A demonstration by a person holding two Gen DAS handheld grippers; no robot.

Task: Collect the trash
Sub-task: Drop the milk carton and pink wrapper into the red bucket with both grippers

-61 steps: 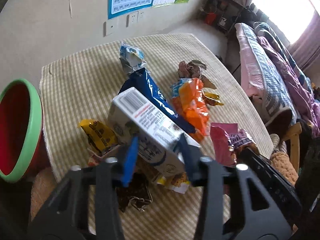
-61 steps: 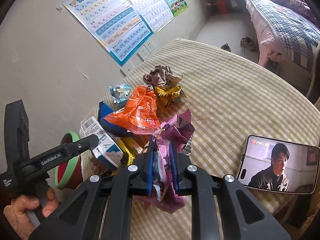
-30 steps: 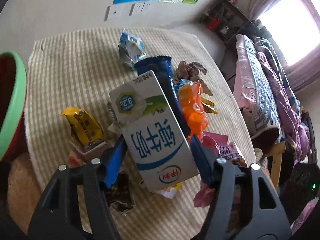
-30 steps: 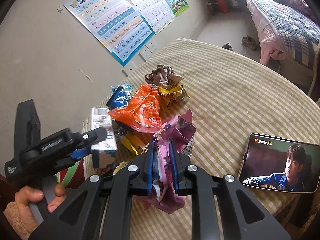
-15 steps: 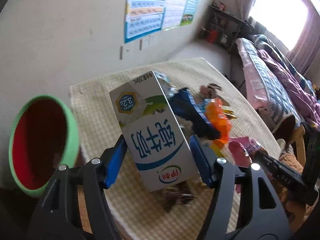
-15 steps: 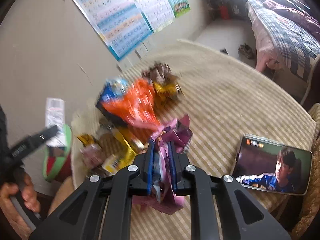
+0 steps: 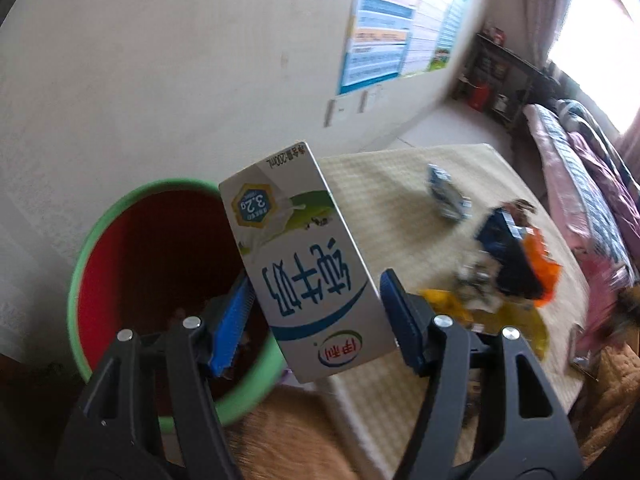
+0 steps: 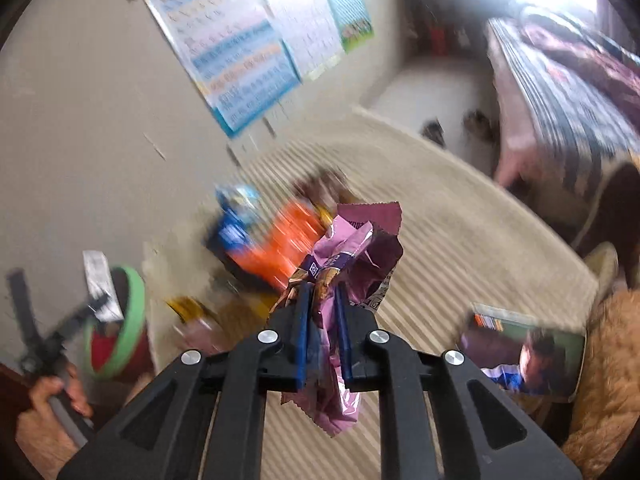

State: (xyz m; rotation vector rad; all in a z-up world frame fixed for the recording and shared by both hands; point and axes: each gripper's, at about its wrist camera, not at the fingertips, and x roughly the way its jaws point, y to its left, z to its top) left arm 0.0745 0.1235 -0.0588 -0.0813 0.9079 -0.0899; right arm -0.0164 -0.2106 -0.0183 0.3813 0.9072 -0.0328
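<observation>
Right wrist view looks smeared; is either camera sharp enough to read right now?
Right wrist view: motion-blurred table litter and phone, window glare top right; only the purple wrapper stays crisp. Left wrist view: milk carton sharp, wrappers beyond smeared, window blown out.

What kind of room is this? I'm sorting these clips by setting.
Most likely a lived-in bedroom at home: a bed with patterned quilts stands beside the cloth-covered table, learning posters hang on the wall, and a phone plays video.

One milk carton (image 7: pixel 304 264), one green-rimmed bin (image 7: pixel 116 232), one phone (image 8: pixel 524 356), and one pink wrapper (image 8: pixel 352 256).
</observation>
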